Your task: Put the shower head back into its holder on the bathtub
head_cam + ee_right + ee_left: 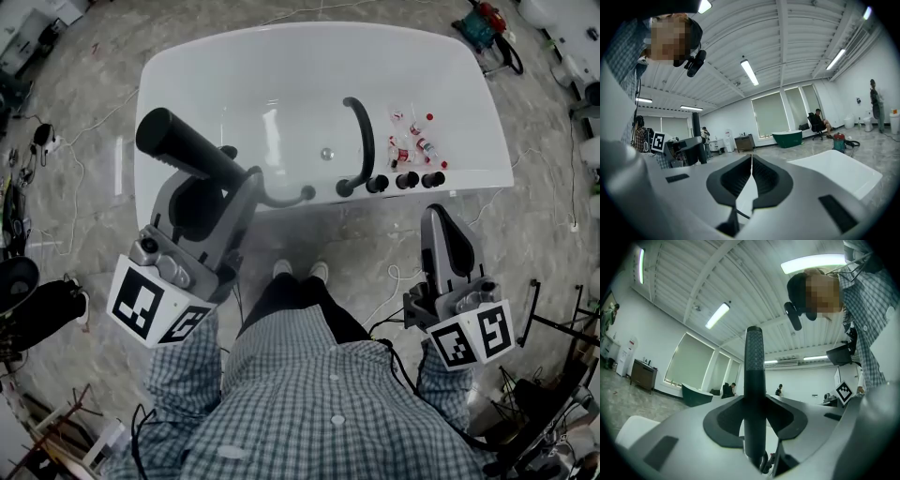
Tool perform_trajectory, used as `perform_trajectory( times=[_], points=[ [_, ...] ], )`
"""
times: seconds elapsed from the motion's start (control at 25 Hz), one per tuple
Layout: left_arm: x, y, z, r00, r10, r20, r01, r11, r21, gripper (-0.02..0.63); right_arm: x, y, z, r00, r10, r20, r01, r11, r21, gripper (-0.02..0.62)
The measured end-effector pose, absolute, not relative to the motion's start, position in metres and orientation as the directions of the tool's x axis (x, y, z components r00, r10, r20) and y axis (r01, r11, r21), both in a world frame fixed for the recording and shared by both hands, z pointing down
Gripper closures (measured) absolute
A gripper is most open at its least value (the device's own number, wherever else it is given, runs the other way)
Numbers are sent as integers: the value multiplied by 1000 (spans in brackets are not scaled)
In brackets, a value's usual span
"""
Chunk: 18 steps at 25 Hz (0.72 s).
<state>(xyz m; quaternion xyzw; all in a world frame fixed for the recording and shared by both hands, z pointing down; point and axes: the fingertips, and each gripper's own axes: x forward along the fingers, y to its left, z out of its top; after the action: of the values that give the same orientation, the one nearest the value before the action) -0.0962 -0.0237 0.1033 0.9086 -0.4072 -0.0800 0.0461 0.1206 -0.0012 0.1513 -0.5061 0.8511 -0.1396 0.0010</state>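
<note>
The task is at its carrying stage: the black, cylindrical shower head with a textured handle (180, 143) is in hand but not yet seated. The left hand-held gripper (225, 172) is clamped on it. In the left gripper view the dark handle stands upright between the two jaw pads, which press on it from either side. In the head view the shower head angles up and to the left, held over the near left part of the white oval bathtub (281, 37) and apart from its surface. A thin dark hose (281, 199) trails from below the grip toward the tub's near rim. Along that rim sit a curved black spout (364, 141) and a row of round black knobs (408, 180), with a few small red-and-white bottles (412, 141) just behind them. The holder is presumably among these black fittings, though I cannot tell which one it is. The right hand-held gripper (439, 212) hangs in front of the tub, well apart from the fittings, its jaws together and nothing between them. What remains, as I judge it, is to bring the shower head across to the fittings, seat it in the holder and let go.
</note>
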Motion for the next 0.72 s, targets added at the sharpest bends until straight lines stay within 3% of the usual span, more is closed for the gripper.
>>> perform_trajectory(
  times=[0.72],
  points=[
    [-91,-36,141,674,-736,-67,-715,-672,191,465,111,-2,187,-493,-842,217,-860,436,-265,577]
  ],
)
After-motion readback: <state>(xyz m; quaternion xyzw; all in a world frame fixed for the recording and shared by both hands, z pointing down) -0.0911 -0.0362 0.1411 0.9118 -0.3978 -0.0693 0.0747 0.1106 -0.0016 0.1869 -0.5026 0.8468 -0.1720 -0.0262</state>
